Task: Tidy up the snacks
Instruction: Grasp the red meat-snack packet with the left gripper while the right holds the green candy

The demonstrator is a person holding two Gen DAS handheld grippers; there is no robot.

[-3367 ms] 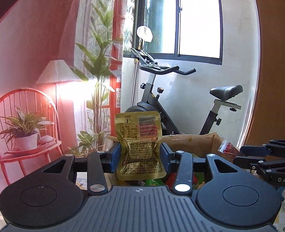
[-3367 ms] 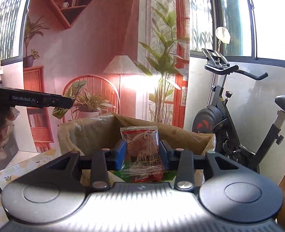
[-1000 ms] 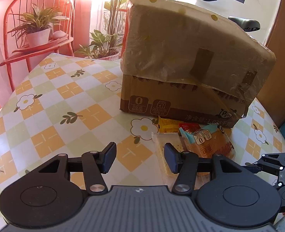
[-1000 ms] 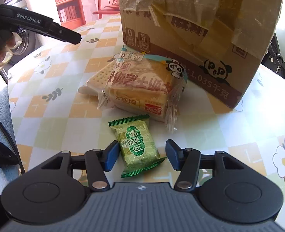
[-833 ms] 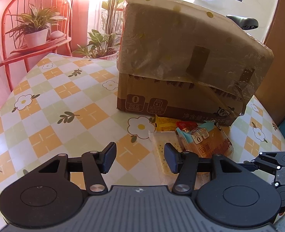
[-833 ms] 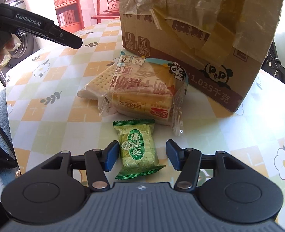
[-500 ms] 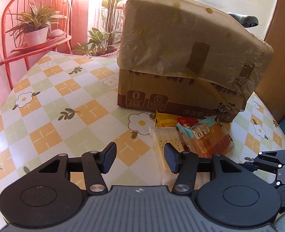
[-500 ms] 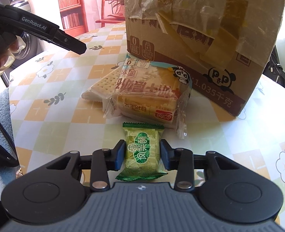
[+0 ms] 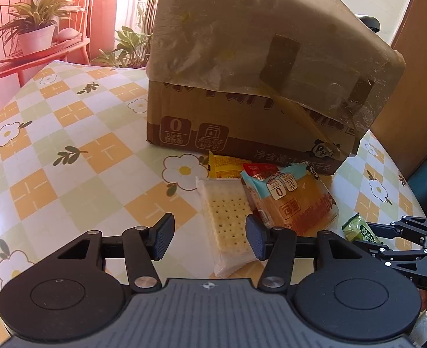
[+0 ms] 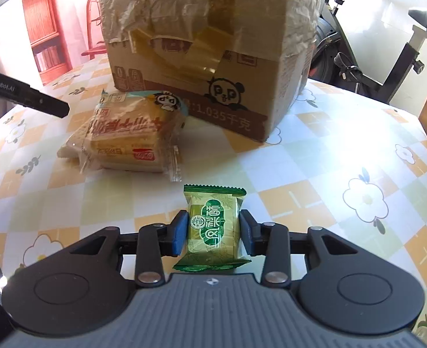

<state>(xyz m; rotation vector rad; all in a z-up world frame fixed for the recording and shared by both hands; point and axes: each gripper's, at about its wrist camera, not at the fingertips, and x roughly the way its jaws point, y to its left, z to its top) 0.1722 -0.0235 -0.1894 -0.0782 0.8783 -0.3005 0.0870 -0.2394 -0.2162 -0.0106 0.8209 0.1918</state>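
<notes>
My right gripper point(image 10: 213, 233) is shut on a small green snack packet point(image 10: 213, 203), its blue pads pressing both sides just above the table. My left gripper point(image 9: 209, 237) is open and low over a clear packet of crackers point(image 9: 228, 220); its right pad is beside the packet and the pads do not press it. A bread packet point(image 9: 294, 200) leans on the crackers. A yellow packet point(image 9: 223, 166) and a red one point(image 9: 259, 169) lie behind them against the taped cardboard box point(image 9: 242, 72). The box's inside is hidden.
The round table point(image 10: 329, 159) has a checked flower cloth, with bare cloth left of the box and on the right. An exercise bike point(image 10: 387, 58) stands behind the table. A red chair with a potted plant point(image 9: 34, 34) is at the far left.
My right gripper has shut on the green packet and swung right with it. My left gripper has come lower and closer to the cracker packet, still open. Both earlier packets are gone from the grippers.
</notes>
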